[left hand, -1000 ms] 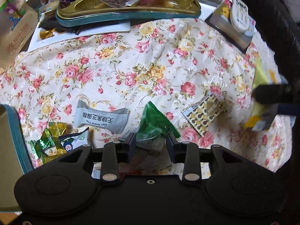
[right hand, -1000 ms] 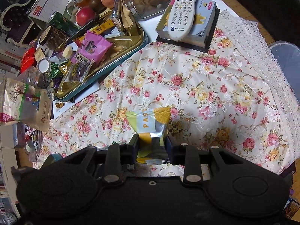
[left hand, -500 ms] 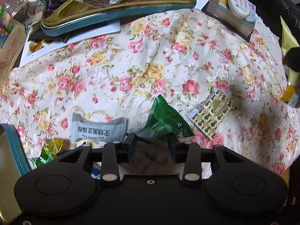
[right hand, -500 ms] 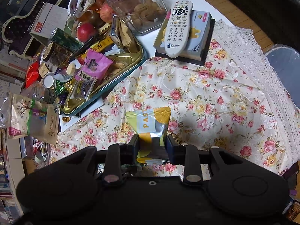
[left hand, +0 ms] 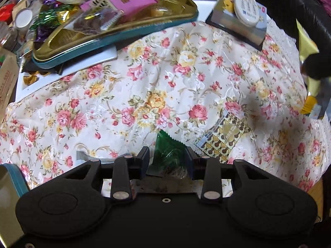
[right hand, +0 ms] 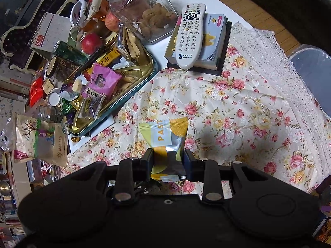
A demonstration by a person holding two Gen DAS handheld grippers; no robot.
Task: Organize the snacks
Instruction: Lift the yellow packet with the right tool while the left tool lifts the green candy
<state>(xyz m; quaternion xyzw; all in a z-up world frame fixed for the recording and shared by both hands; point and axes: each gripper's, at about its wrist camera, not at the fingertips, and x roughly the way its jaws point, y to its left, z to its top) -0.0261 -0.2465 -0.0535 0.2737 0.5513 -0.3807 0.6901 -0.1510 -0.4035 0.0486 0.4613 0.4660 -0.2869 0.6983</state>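
My left gripper is shut on a green snack packet, held above the floral tablecloth. My right gripper is shut on a yellow and silver snack pouch, held above the cloth; the pouch also shows at the right edge of the left wrist view. A gold tin tray with a teal rim holds several snack packets, among them a pink one. A gold patterned packet lies on the cloth right of my left gripper.
A white remote lies on a tissue box. A glass jar of cookies, apples, a can and a calendar crowd the far side. A paper bag stands at left. A second teal tin's edge shows at lower left.
My left gripper has lifted and moved forward toward the tray with the green packet; the grey packet has nearly dropped from view. My right gripper has risen with the yellow pouch.
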